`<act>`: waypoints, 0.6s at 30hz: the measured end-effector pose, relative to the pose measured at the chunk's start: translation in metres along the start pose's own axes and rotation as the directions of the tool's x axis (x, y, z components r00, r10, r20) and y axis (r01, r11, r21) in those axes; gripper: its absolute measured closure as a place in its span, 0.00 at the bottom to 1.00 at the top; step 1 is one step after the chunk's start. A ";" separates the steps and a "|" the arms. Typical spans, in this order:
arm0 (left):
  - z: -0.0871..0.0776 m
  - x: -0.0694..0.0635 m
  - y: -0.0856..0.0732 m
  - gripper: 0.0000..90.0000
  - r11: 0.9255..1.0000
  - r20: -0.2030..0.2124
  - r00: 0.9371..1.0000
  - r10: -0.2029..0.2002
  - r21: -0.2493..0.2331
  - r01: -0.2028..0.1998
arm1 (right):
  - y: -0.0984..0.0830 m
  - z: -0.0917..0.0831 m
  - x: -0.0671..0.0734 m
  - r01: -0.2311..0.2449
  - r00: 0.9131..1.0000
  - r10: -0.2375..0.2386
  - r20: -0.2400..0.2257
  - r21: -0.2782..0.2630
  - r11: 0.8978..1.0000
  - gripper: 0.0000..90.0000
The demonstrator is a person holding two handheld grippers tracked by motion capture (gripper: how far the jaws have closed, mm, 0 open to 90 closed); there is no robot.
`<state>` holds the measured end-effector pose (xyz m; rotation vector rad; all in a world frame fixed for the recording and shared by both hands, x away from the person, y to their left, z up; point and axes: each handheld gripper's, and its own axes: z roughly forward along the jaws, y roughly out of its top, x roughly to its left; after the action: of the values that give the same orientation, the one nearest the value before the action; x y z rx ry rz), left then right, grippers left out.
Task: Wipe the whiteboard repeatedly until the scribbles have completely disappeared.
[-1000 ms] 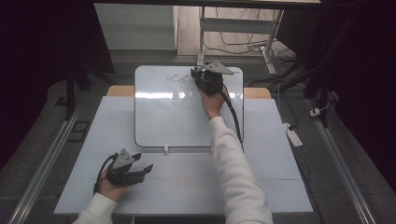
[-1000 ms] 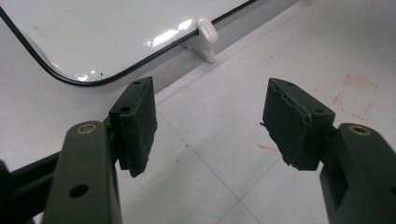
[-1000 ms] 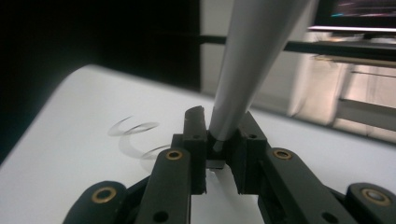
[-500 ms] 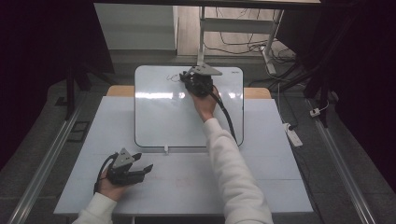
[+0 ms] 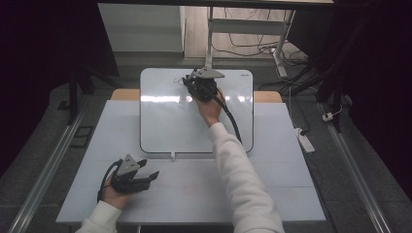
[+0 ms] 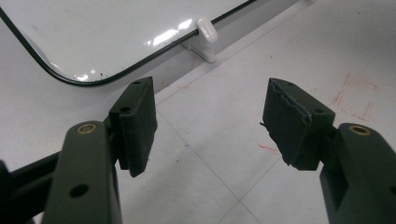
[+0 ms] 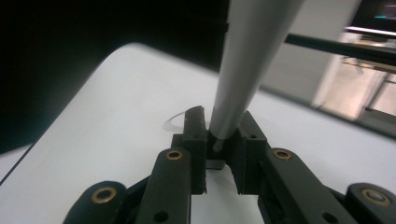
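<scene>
I judge the step in hand to be drawing or writing on the whiteboard point(image 5: 170, 121), which lies flat on the far middle of the white table point(image 5: 291, 194), its black rim running across the left gripper view point(image 6: 56, 77). Around it the room is dark, with a grey floor, a metal rail along each side, and cables and a white power strip point(image 5: 304, 140) off to the right. My right gripper point(image 5: 192, 86) hovers over the board's far edge with its jaws narrow and clamped on a grey marker point(image 7: 243, 60), seen from its own camera as a tapering barrel rising from between the pads; the tip itself is hidden, so I cannot tell if it touches the board. A faint curved stroke point(image 7: 173, 120) shows just beside the jaws, and small marks sit near the board's top edge. My left gripper point(image 5: 145, 175) rests on the table near the front left corner, well apart from the board, jaws wide with nothing between them. A small white clip point(image 6: 207, 31) sits at the board's near edge. Next move, in my judgement: keep the grip firm and guide the tip with light, even pressure.
</scene>
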<state>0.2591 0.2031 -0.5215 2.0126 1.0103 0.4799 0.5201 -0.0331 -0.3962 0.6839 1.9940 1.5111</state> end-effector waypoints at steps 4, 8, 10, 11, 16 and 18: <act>0.001 0.001 0.000 0.39 1.000 0.002 1.000 0.001 0.003 -0.001 | 0.004 -0.001 -0.008 -0.063 0.996 0.065 0.060 -0.042 0.997 0.86; 0.002 0.000 0.000 0.39 1.000 0.002 1.000 0.005 0.005 -0.005 | 0.004 0.011 0.010 0.000 1.000 0.000 -0.004 -0.019 1.000 0.86; 0.001 0.001 0.000 0.39 1.000 0.003 1.000 0.004 0.003 -0.004 | 0.006 0.016 0.013 -0.004 1.000 0.004 0.005 -0.017 1.000 0.86; 0.000 0.001 0.000 0.39 1.000 0.002 1.000 0.002 0.002 -0.002 | 0.008 0.017 0.011 -0.029 0.999 0.029 0.014 -0.028 0.999 0.86; 0.001 0.002 0.000 0.39 1.000 0.006 1.000 0.001 0.002 -0.001 | 0.012 0.024 0.018 -0.043 0.999 0.044 0.029 -0.036 0.998 0.86; 0.001 0.002 0.000 0.39 1.000 0.007 1.000 0.002 0.002 -0.002 | 0.009 0.029 0.028 -0.008 1.000 0.007 -0.013 -0.016 1.000 0.86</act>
<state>0.2604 0.2040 -0.5219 2.0160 1.0047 0.4732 0.5201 0.0085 -0.3972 0.6774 1.9885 1.5383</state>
